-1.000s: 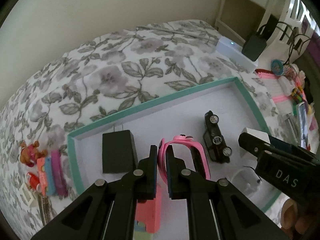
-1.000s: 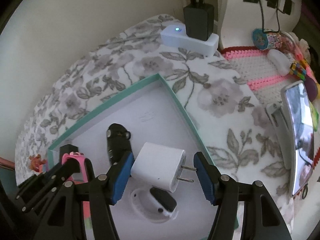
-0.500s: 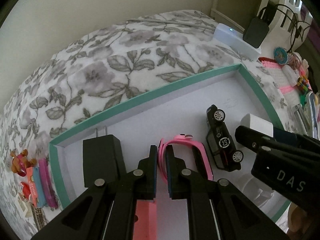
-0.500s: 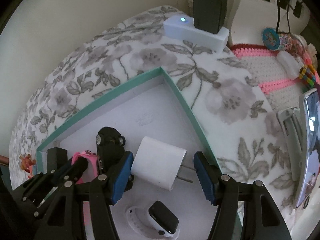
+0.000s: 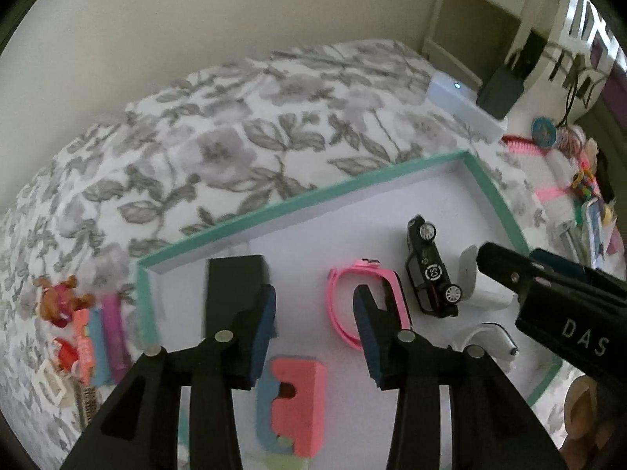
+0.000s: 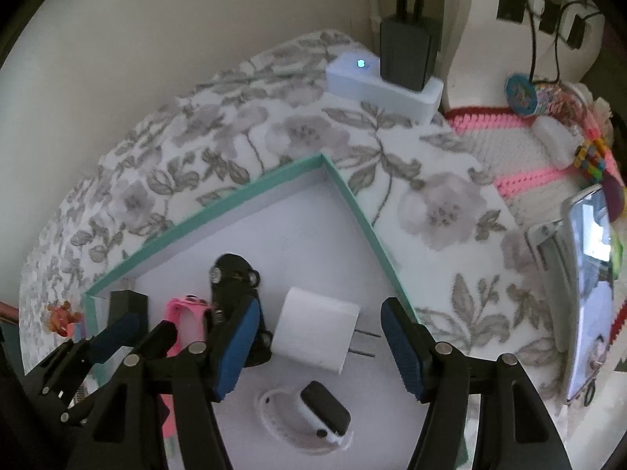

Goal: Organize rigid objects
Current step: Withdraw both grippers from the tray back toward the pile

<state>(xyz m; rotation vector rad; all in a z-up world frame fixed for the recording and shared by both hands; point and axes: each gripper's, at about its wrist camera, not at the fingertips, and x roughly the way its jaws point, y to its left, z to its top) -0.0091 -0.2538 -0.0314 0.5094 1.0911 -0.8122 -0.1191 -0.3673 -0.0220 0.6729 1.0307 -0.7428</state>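
Observation:
A teal-rimmed white tray (image 5: 298, 199) (image 6: 250, 192) lies on a floral cover. In it are a black charger (image 5: 231, 286), a pink watch (image 5: 376, 297) (image 6: 188, 317), a black toy car (image 5: 429, 270) (image 6: 235, 286), a white charger (image 6: 315, 329) (image 5: 468, 270), a white watch (image 6: 317, 415) and a red foam piece (image 5: 298, 387). My left gripper (image 5: 313, 325) is open and empty over the tray, its right finger at the pink watch. My right gripper (image 6: 319, 348) is open around the white charger without touching it.
Left of the tray lie small toys and clips (image 5: 78, 321). A white power strip with a black adapter (image 6: 388, 78) sits at the back. A crocheted mat (image 6: 521, 172) with trinkets and a phone (image 6: 588, 274) lie to the right.
My left gripper has opened and let go of the pink watch, which now lies in the tray. The right gripper stays open around the white charger.

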